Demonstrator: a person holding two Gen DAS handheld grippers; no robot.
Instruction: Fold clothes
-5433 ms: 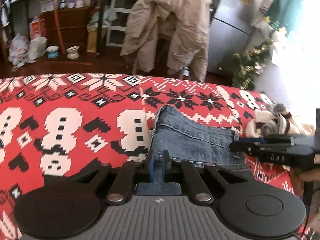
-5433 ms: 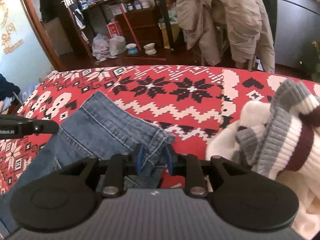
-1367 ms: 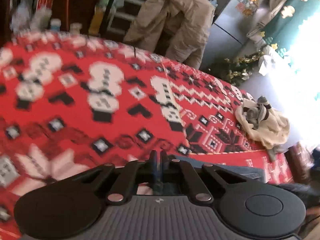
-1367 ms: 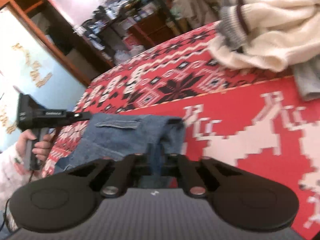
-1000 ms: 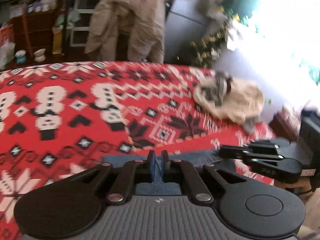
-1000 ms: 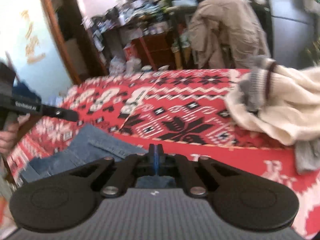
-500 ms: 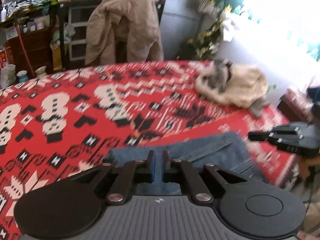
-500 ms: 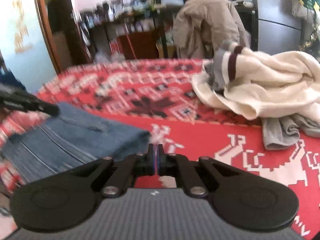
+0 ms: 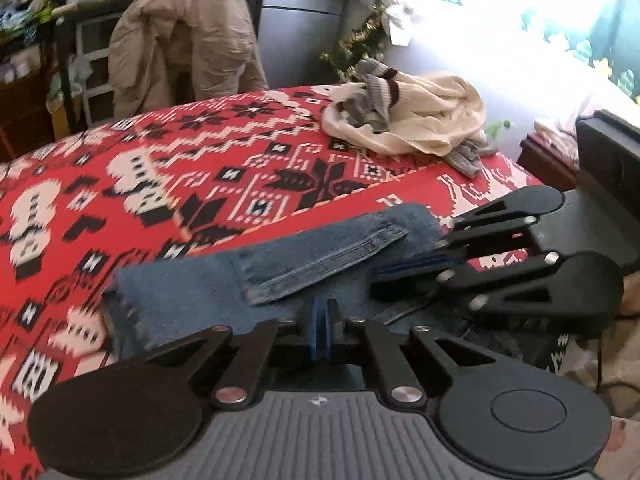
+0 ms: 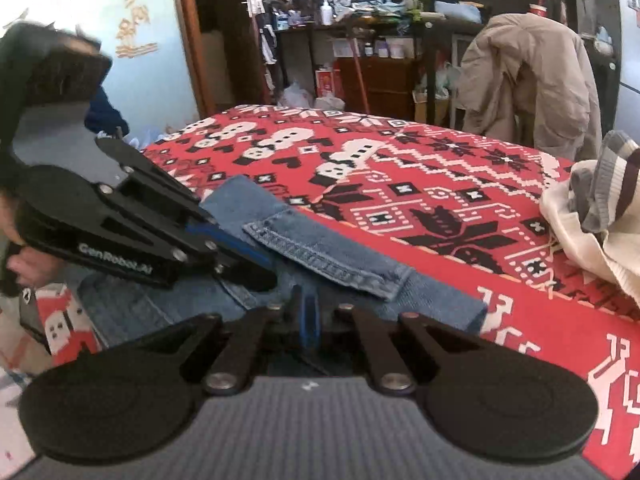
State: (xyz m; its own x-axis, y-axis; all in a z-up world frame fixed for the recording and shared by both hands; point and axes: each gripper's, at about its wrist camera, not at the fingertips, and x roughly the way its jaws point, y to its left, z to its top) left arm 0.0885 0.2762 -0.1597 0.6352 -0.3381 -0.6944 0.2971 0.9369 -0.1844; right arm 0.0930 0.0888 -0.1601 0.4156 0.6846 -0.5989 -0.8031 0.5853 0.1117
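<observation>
Your left gripper (image 9: 320,330) sits at the near edge of the jeans (image 9: 224,284), its blue pads pressed together. Whether a thin layer of denim is caught between them cannot be told from here, so treat the grip as unproven. The jeans lie folded on the red patterned blanket (image 9: 120,184) near its front edge, with a hemmed leg end (image 9: 320,256) lying slantwise across the top of the stack.

To do this step well, bring both hands down level and together so the layers lie flat, and square that slanting leg end before you let go — left crooked, it will bulge at the next fold. Keep the denim taut between the two grippers, not bunched.

Your right gripper (image 10: 306,318) is close beside the left, also over the near edge of the jeans, fingers closed tight; again no cloth can be made out between them. The two tools nearly cross over the denim — watch that one linkage does not foul the other as you lower.

Further right, a cream sweater (image 9: 420,120) with a grey striped cuff lies heaped at the far corner of the blanket, well apart from the jeans. It is not in your way now. Beyond the blanket a tan coat (image 9: 180,32) hangs over a chair, clear of the work.
</observation>
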